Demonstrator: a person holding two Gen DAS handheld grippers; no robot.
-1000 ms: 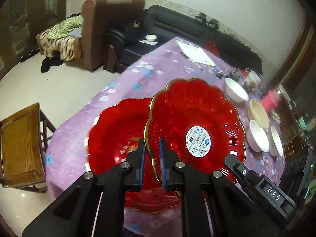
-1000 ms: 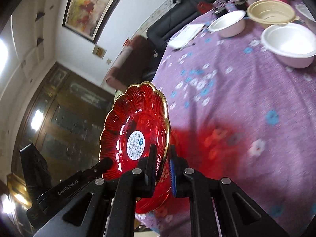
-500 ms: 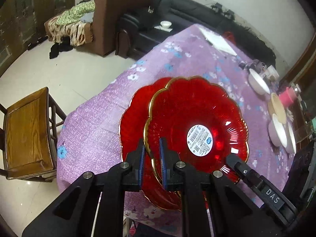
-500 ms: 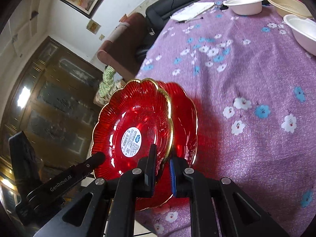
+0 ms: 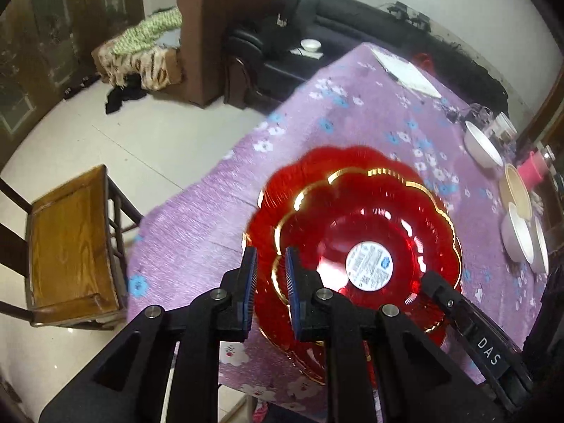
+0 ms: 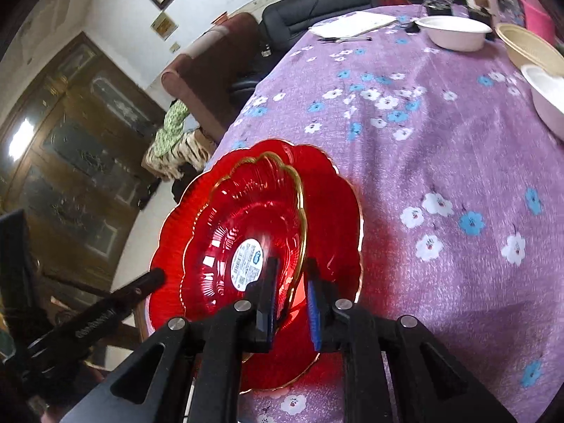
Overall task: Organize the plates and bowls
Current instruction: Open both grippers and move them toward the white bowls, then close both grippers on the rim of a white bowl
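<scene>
- The left hand-held gripper has its fingers parted around the near rim of the small red plate, not clamping it.
- That plate rests nested on the larger red plate, at the tabletop corner.
- The right hand-held gripper is likewise released, straddling the rim.
- White bowls sit at three o'clock.

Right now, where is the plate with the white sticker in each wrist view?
Left wrist: the stickered plate is at lower centre-right, lying over the larger red plate, its rim between the left gripper's open jaws.
Right wrist: the stickered plate is at lower centre-left, its rim between the right gripper's open jaws.
Shared landmark: the white sticker.
</scene>
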